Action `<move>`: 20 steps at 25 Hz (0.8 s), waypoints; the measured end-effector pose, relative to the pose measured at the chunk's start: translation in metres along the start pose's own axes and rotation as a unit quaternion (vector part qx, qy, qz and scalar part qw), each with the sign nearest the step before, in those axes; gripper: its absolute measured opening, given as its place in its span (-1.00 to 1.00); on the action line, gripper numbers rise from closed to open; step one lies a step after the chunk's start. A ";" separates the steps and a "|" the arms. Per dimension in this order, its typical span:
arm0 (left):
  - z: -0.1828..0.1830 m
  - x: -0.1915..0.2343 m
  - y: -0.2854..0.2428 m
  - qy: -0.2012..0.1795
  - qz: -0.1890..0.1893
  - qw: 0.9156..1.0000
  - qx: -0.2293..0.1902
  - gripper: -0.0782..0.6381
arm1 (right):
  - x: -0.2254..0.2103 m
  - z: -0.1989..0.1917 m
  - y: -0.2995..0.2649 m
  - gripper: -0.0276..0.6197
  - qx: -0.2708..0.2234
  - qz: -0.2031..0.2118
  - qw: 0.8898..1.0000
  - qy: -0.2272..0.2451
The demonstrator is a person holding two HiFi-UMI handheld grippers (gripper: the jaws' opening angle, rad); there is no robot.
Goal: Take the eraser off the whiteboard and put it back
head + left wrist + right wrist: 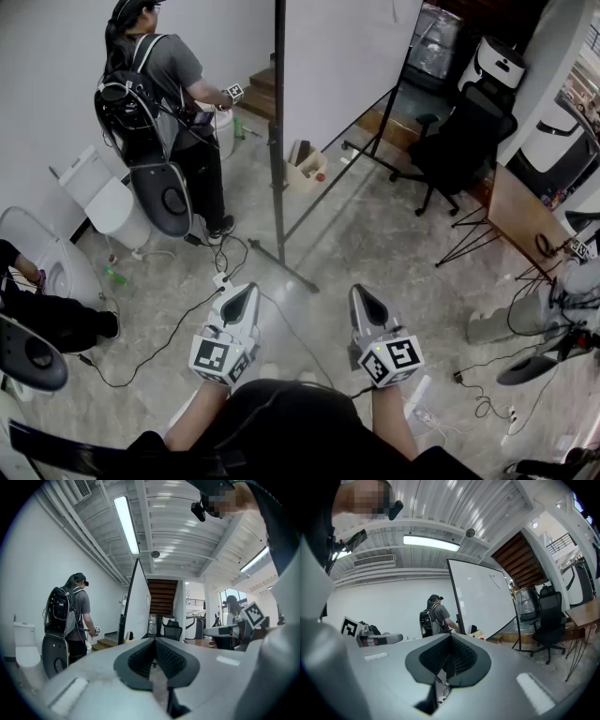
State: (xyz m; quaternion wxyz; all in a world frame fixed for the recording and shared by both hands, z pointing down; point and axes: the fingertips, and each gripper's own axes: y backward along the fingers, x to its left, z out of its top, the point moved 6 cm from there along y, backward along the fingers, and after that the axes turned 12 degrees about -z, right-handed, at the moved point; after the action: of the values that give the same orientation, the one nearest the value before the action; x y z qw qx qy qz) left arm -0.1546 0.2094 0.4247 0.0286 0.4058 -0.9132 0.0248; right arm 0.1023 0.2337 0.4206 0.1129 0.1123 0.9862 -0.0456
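The whiteboard [347,56] stands on a dark wheeled frame a few steps ahead of me, seen edge-on in the left gripper view [140,606] and face-on in the right gripper view [480,597]. I cannot make out the eraser on it; only a small dark mark shows high on the board in the right gripper view. My left gripper [241,292] [154,639] and right gripper [361,292] [451,635] are held side by side at waist height, pointing level toward the board. Both are shut with nothing between the pads.
A person with a black backpack [159,84] stands left of the board next to white toilets [103,202]. A small box [307,167] sits at the board's foot. A black office chair [464,131] and wooden table [525,216] are right. Cables [169,328] cross the floor.
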 end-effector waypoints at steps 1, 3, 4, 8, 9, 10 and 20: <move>0.000 -0.001 -0.001 0.000 -0.001 1.000 0.000 -0.77 | -0.001 0.001 0.000 -0.89 0.000 0.000 1.000 0.001; 0.000 -0.001 -0.002 0.001 -0.002 1.000 -0.001 -0.77 | -0.001 0.002 -0.001 -0.89 0.000 0.000 1.000 0.002; 0.000 0.000 -0.002 0.001 -0.002 1.000 -0.001 -0.77 | 0.000 0.002 -0.002 -0.89 -0.001 0.000 1.000 0.003; 0.001 0.006 -0.001 0.003 -0.002 1.000 -0.003 -0.77 | 0.004 0.002 -0.006 -0.89 0.001 0.001 1.000 0.007; 0.001 0.007 -0.001 0.005 -0.001 1.000 -0.005 -0.77 | 0.005 0.001 -0.006 -0.89 0.001 0.002 1.000 0.007; 0.001 0.009 0.000 0.007 -0.001 1.000 -0.008 -0.77 | 0.006 0.001 -0.007 -0.89 0.001 0.003 1.000 0.006; -0.002 0.028 0.001 0.000 -0.016 1.000 -0.001 -0.77 | 0.021 -0.005 -0.022 -0.89 0.004 0.008 1.000 -0.006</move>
State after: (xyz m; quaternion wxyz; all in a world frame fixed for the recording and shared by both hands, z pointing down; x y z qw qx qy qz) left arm -0.1740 0.1892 0.4284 0.0297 0.4205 -0.9065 0.0235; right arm 0.0763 0.2170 0.4218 0.1190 0.1205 0.9843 -0.0491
